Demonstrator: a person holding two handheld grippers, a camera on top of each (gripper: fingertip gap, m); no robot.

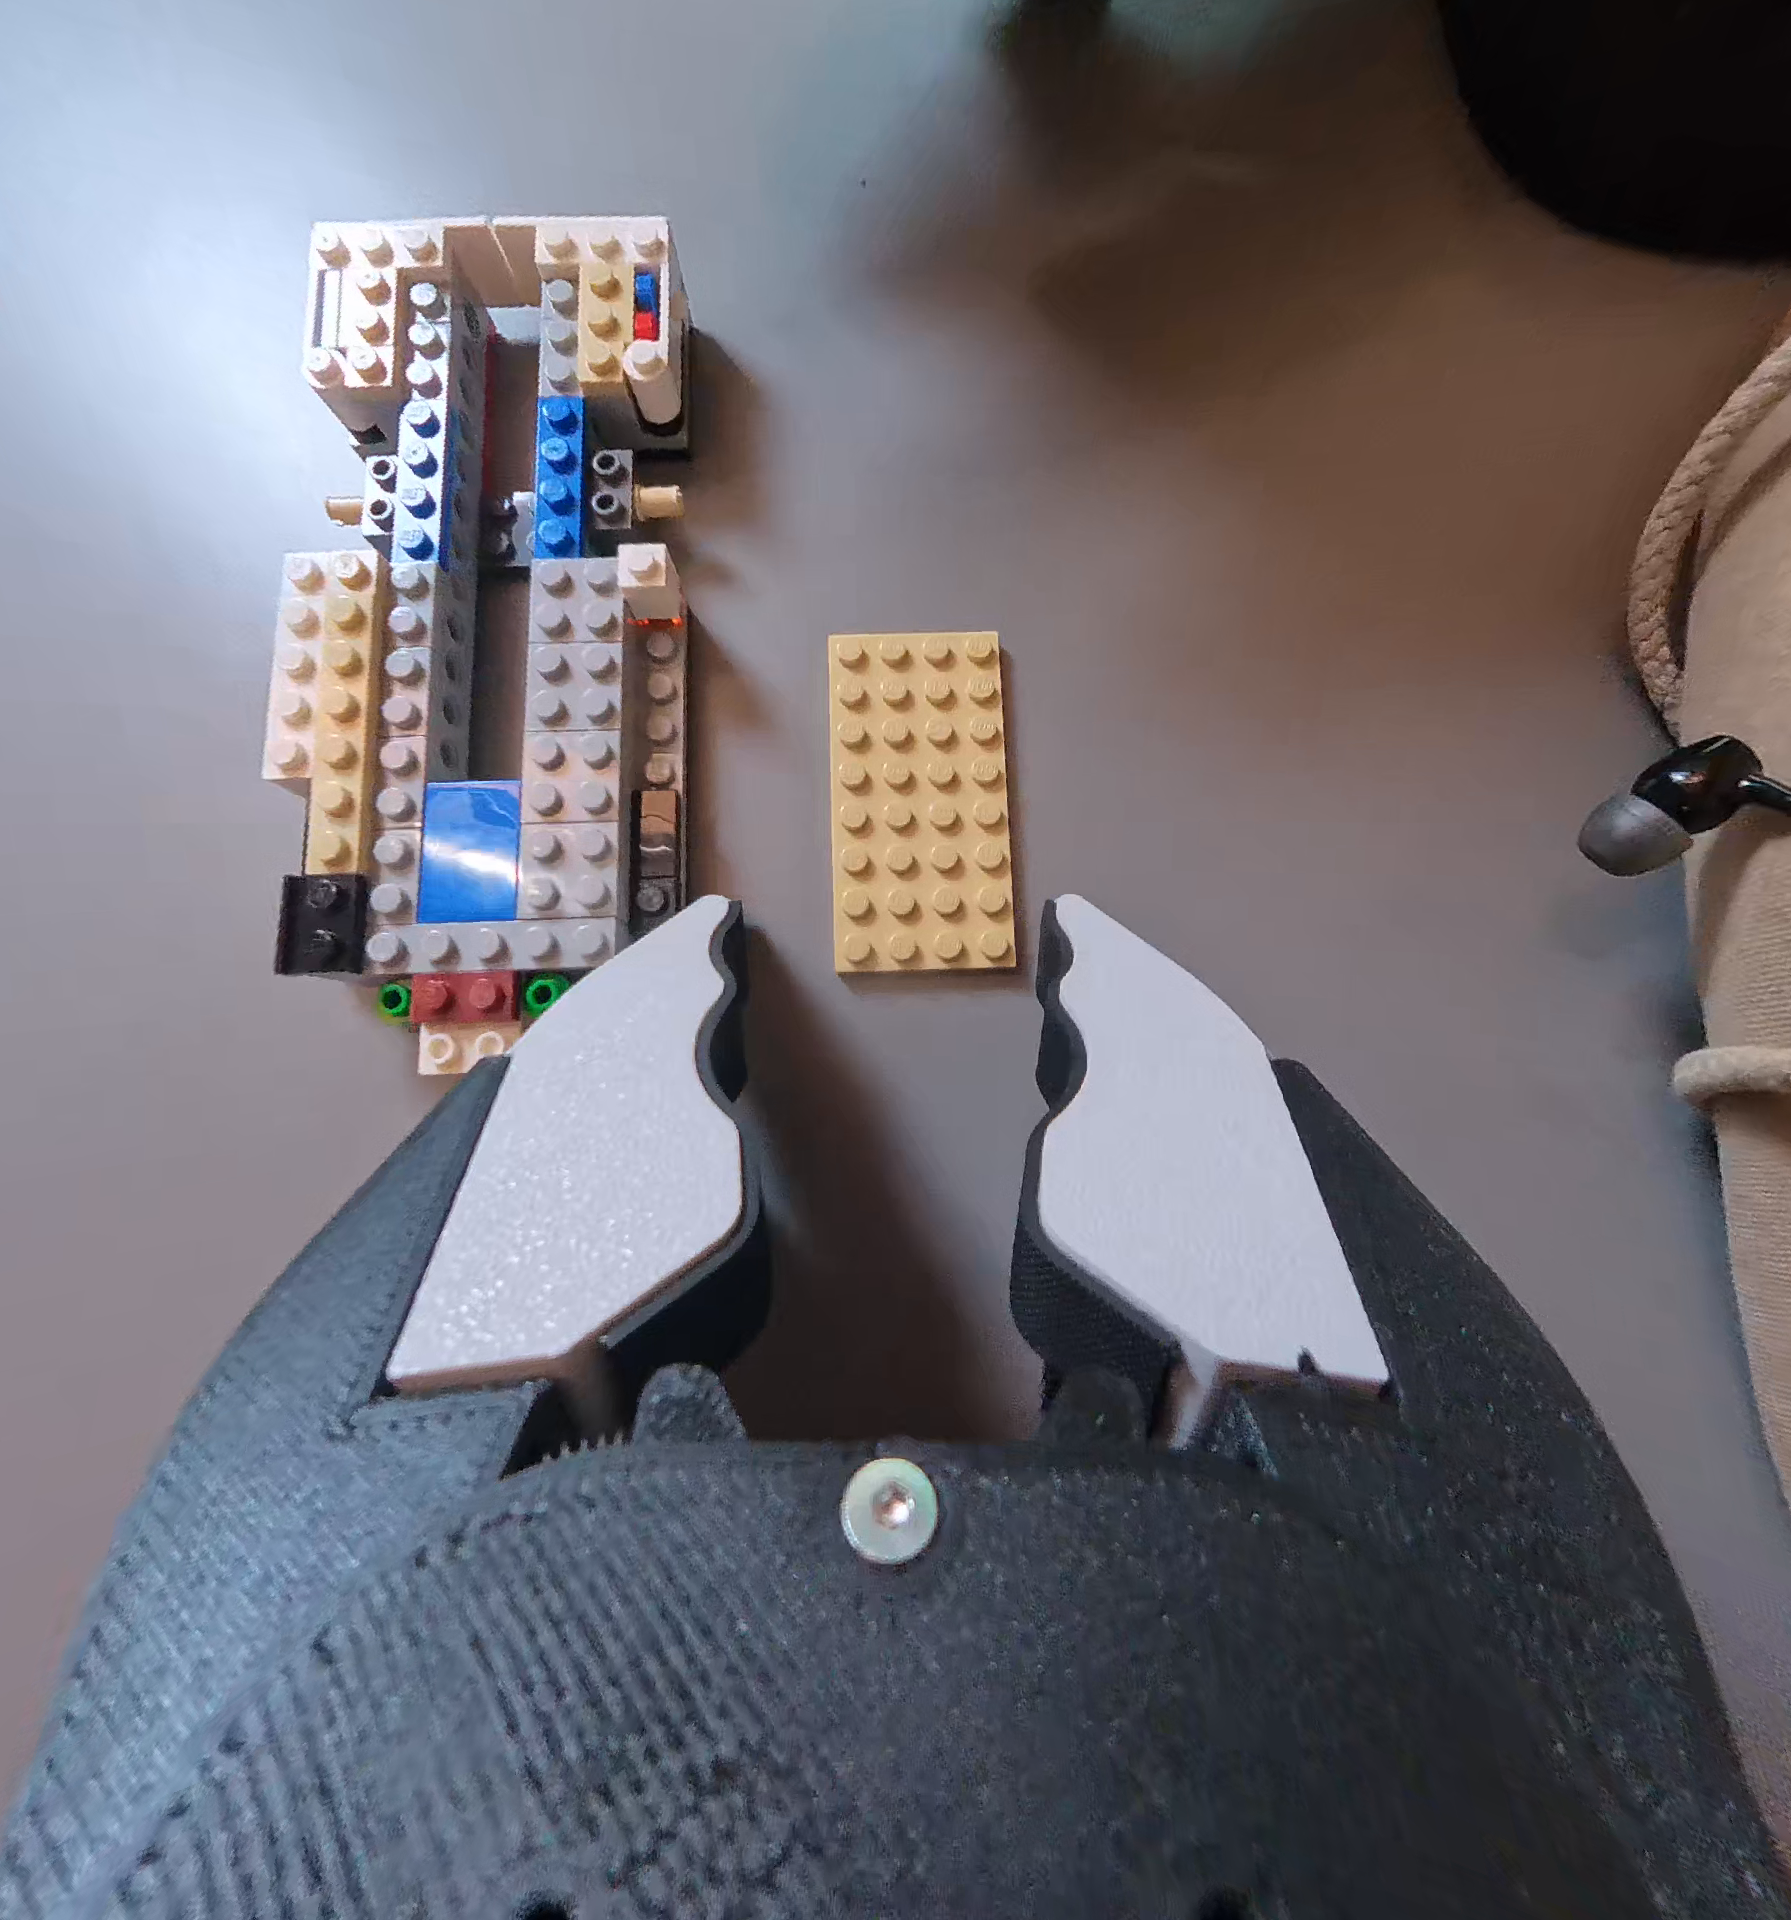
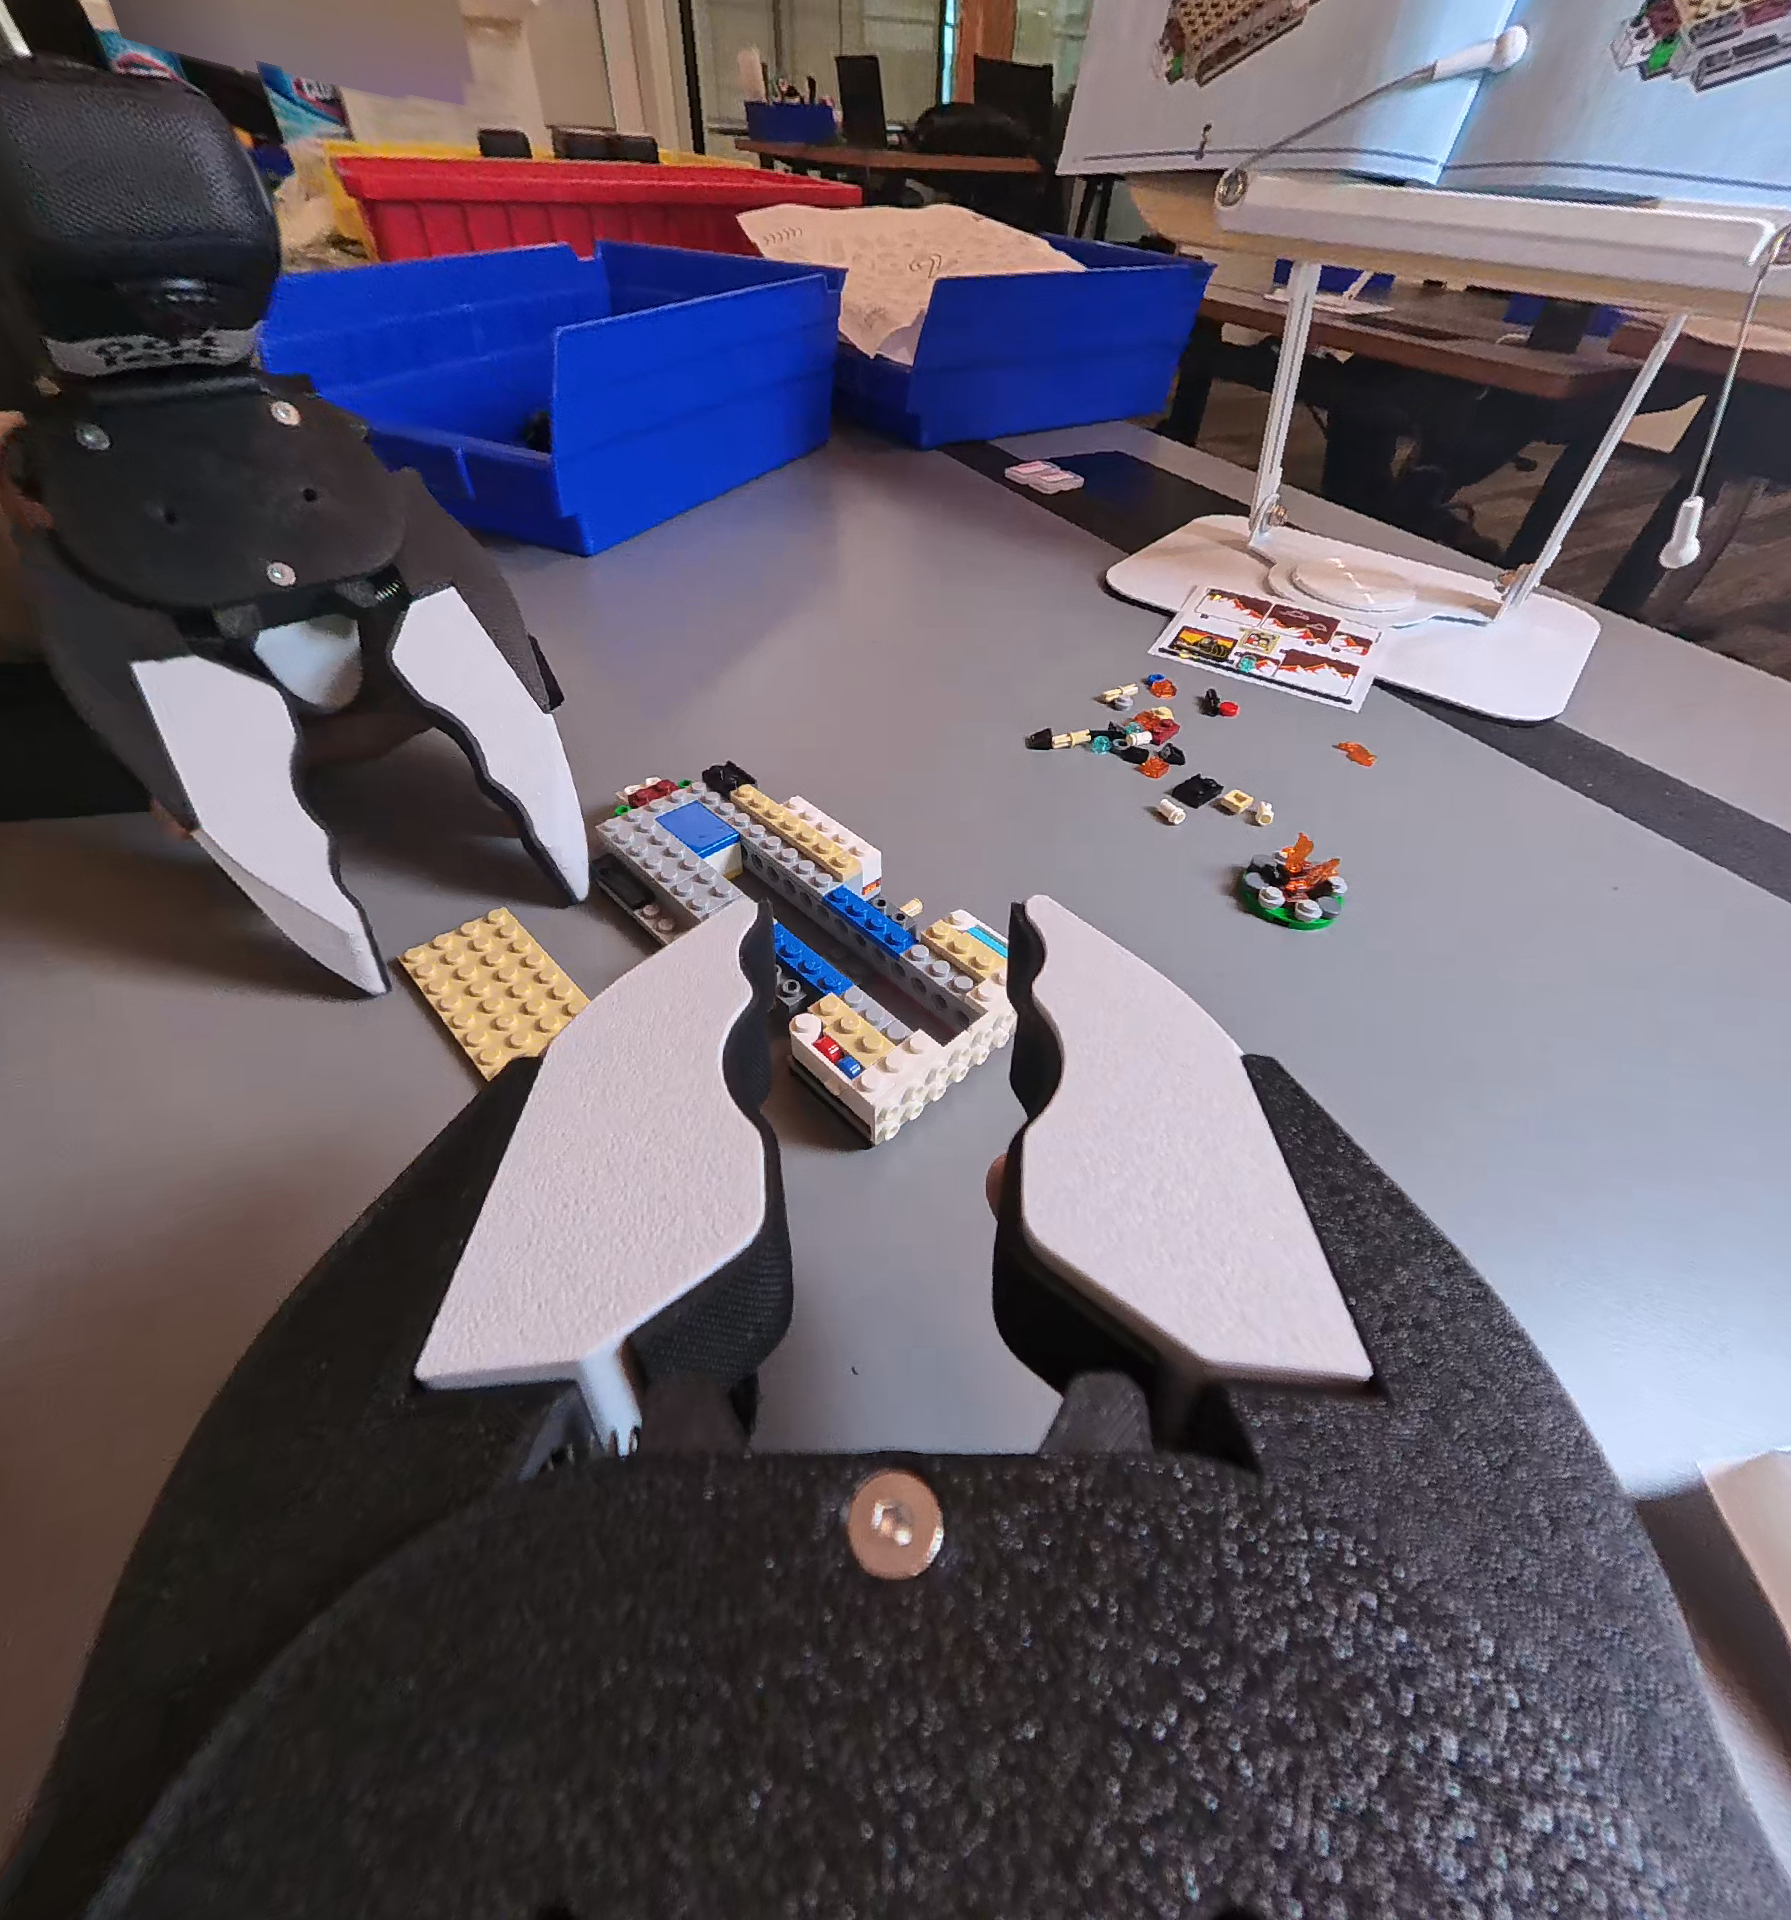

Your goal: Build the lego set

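Here, the right gripper (image 2: 886, 956) hovers low over the grey desk (image 2: 1493, 1039) with its jaws apart and nothing between them, its white fingers (image 2: 1130, 1091) framing the near, white-walled end of a long brick-built model (image 2: 808, 914) without touching it. The model lies flat, a blue tile and grey studded plates along its far half, tan strips down one side. Just beside it, apart from it, lies a tan studded plate (image 1: 920, 800), flat on the desk with its studs up.

The left gripper (image 1: 891, 935) hangs above the plate's end, jaws spread wide and holding nothing; one fingertip (image 2: 361, 966) comes down just beside the plate's corner, the other close to the model's end. Neither pad presses on the plate. Judging from the pictures, a clean pick of so thin a piece would call for squaring the jaws across its short width, bringing both tips down to the desk surface, and closing evenly so the plate does not skid or tip against the model.

Farther off, a scatter of small loose pieces (image 2: 1161, 748) in black, cream and orange lies near a little round green campfire build (image 2: 1294, 883). Beyond them a printed sheet (image 2: 1265, 644) rests at the foot of a white stand (image 2: 1442, 613), and blue bins (image 2: 683, 384) line the desk's far edge, a red bin (image 2: 579, 208) behind them. A person's beige sleeve (image 1: 1784, 935) shows at the side.
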